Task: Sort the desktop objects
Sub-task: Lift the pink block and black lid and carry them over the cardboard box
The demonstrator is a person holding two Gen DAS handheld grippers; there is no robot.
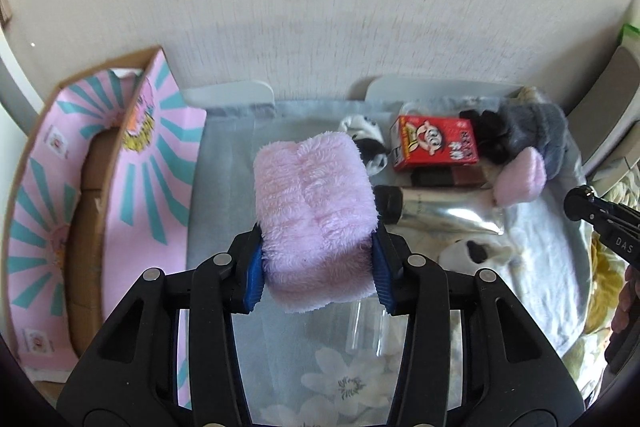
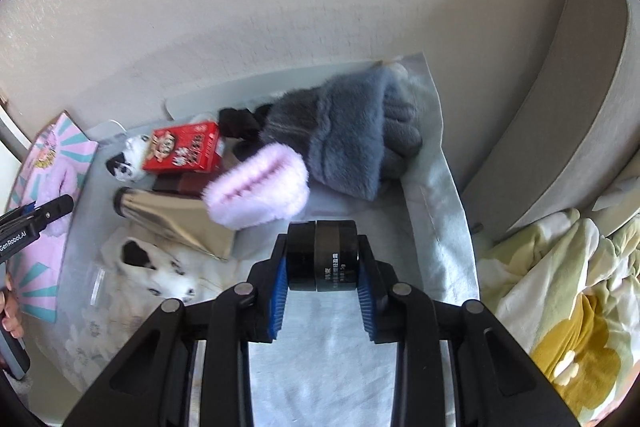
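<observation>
My left gripper (image 1: 318, 269) is shut on a folded pink fluffy cloth (image 1: 314, 203), held above the grey cloth-covered desk (image 1: 224, 195). My right gripper (image 2: 322, 277) is shut on a small black round jar (image 2: 322, 255), lifted off the desk. On the desk lie a red snack box (image 1: 434, 145) (image 2: 182, 147), a silver tube with a black cap (image 1: 436, 213) (image 2: 176, 223), a grey furry glove (image 2: 344, 143) (image 1: 536, 135), a pink fluffy piece (image 2: 258, 191) (image 1: 520, 179) and black-and-white socks (image 1: 370, 143) (image 2: 124, 159).
An open cardboard box with pink and teal lining (image 1: 80, 195) stands at the left of the desk. A clear glass (image 1: 366, 327) lies near the front. A wall runs behind. A grey chair back (image 2: 560, 115) and flowered bedding (image 2: 560, 307) are at the right. A black-and-white plush (image 2: 160, 267) lies nearby.
</observation>
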